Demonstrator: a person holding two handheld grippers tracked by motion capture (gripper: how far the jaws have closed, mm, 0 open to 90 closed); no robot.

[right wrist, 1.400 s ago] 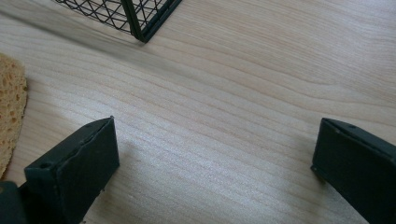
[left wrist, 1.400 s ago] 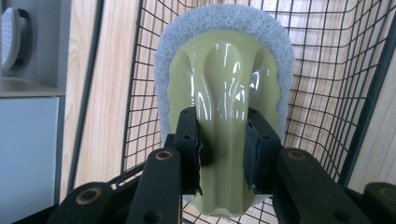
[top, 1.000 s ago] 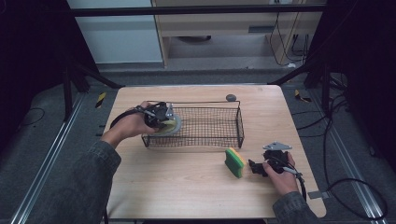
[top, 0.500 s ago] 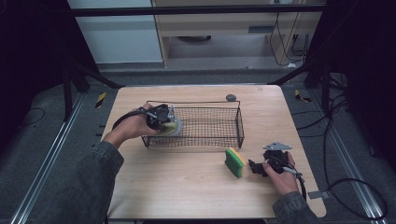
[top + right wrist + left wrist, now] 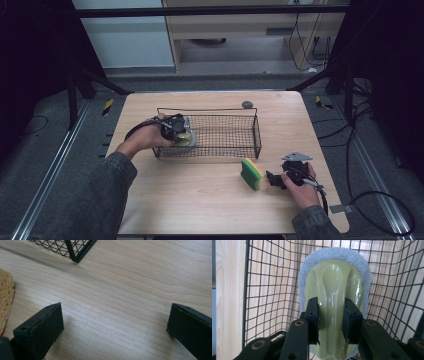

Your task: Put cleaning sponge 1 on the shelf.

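A black wire basket (image 5: pixel 255 131) stands mid-table. At its left end my left gripper (image 5: pixel 179 134) reaches inside, shut on a pale yellow-green scrubber with a white pad (image 5: pixel 186 138). In the left gripper view both pads press the scrubber's glossy handle (image 5: pixel 332 297), with the white pad (image 5: pixel 362 267) against the basket mesh (image 5: pixel 269 285). My right gripper (image 5: pixel 272 179) rests on the table at the front right, jaws wide open with bare wood between the fingers (image 5: pixel 42 330). A green-and-yellow sponge (image 5: pixel 251 173) stands on edge just left of it, its yellow side (image 5: pixel 5 297) at the left edge of the right gripper view.
A small dark round object (image 5: pixel 247 104) lies on the wooden table (image 5: pixel 200 200) behind the basket. The basket's near right corner (image 5: pixel 75 252) shows ahead of the right gripper. Dark floor, rails and cables surround the table.
My left gripper has moved slightly down and into the basket's left end with the scrubber. The right hand and the sponge have stayed put.
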